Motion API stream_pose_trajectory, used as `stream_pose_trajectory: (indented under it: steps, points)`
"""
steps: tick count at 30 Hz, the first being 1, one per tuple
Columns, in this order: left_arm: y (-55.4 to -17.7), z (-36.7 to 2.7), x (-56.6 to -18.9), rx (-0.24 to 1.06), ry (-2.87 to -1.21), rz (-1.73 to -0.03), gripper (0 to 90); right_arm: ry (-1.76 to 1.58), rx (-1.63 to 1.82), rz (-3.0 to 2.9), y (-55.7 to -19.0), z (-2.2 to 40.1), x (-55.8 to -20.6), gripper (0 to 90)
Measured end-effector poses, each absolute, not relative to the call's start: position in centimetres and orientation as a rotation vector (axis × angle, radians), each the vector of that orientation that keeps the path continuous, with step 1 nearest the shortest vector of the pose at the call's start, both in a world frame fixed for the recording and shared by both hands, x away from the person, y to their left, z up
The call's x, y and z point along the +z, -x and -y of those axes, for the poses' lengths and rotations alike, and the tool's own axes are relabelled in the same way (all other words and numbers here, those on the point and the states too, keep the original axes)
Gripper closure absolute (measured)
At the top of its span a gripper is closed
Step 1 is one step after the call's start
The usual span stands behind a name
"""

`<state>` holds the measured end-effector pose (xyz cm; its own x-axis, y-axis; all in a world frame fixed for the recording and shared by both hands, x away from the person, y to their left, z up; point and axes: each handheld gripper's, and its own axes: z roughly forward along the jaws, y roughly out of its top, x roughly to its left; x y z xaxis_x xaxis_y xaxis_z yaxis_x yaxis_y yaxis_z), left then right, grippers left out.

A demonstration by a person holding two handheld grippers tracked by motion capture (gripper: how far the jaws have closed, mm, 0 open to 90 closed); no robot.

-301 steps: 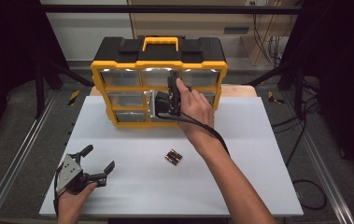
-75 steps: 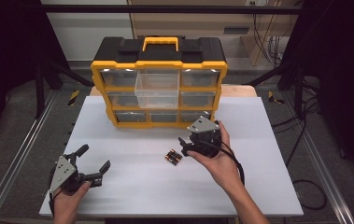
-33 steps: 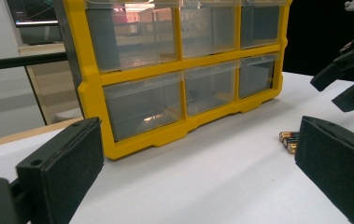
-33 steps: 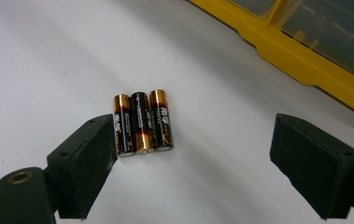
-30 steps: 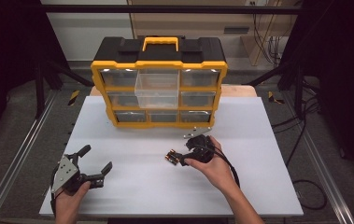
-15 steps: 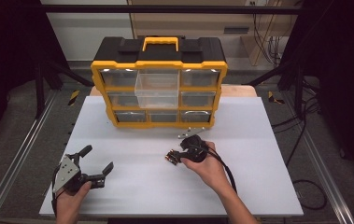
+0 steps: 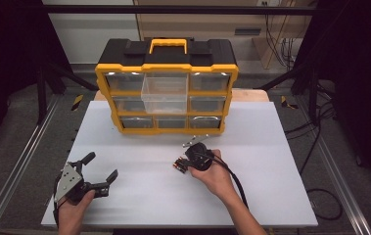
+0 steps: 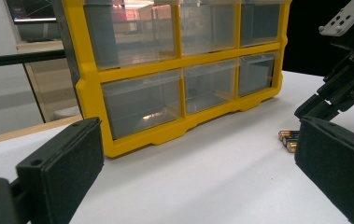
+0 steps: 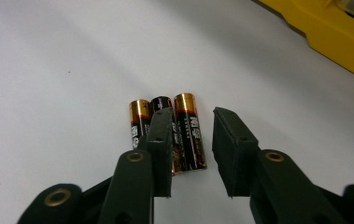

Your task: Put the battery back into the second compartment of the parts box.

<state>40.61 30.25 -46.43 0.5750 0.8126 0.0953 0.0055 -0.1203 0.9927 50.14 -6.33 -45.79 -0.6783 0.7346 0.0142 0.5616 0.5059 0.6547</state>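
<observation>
Right claw (image 9: 191, 151) just been closing, jaws now half open, nothing pinched: rightmost of three batteries (image 9: 189, 131) sits in the gap, left jaw over the middle one. Batteries lie side by side on the white table (image 7: 271, 147), long axes along the jaws. Left claw (image 7: 100, 169) wide open, empty, well apart.

batteries (image 9: 167, 133): 3 | drawer organizer (image 7: 166, 95): 1 | tongs: left tongs (image 7: 99, 170), right tongs (image 7: 189, 161): 2

The right gripper (image 7: 187, 164) has left the organizer's (image 7: 166, 94) pulled-out drawer (image 7: 165, 93), come down at the batteries (image 9: 170, 133), and its jaws have just been closing.
</observation>
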Motion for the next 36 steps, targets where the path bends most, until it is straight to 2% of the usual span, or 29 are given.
stream_pose_trajectory:
  steps: [14, 36]
  points:
    - [-40.6, -30.4, -46.4, 0.803, -1.542, -0.721, 1.1, -1.093, 0.905, -2.513, -50.7, 6.3, -46.6, 78.5]
    - [-40.6, -30.6, -46.4, 0.808, -1.542, -0.728, 1.1, -1.071, 0.867, -2.501, -51.2, 6.3, -47.4, 76.3]
